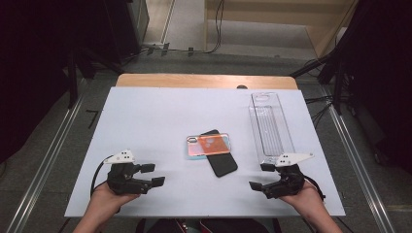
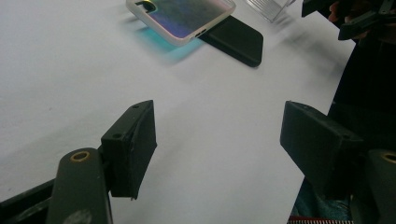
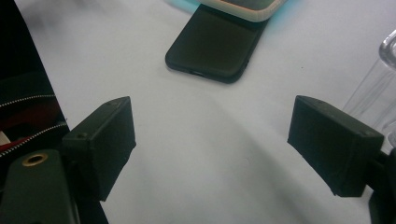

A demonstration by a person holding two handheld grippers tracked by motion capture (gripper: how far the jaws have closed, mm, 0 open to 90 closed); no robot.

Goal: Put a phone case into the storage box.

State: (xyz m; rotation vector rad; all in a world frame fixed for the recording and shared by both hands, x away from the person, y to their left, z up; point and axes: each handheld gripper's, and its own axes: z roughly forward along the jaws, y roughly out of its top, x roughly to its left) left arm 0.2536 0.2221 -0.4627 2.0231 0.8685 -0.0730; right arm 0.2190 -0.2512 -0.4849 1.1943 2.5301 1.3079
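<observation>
A black phone (image 1: 222, 159) lies slantwise at the middle of the white table sheet (image 1: 145, 116). Across its far end rests an iridescent pink-orange phone case (image 1: 208, 144). My left gripper (image 1: 152, 174) sits near the front left edge, open, its jaws pointing right with nothing between them. My right gripper (image 1: 261, 176) sits near the front right edge, open and empty, its jaws pointing left. The left gripper view looks past the left gripper (image 2: 217, 130) to the case (image 2: 182, 16) and phone (image 2: 238, 39). In the right gripper view, the phone (image 3: 215, 46) lies beyond the right gripper (image 3: 212, 140).
A long clear plastic tray (image 1: 269, 128) lies lengthwise at the right side, its near end just beyond my right gripper; its edge (image 3: 378, 84) shows close by. A wooden table edge (image 1: 204, 80) runs along the back. Metal rails flank the table.
</observation>
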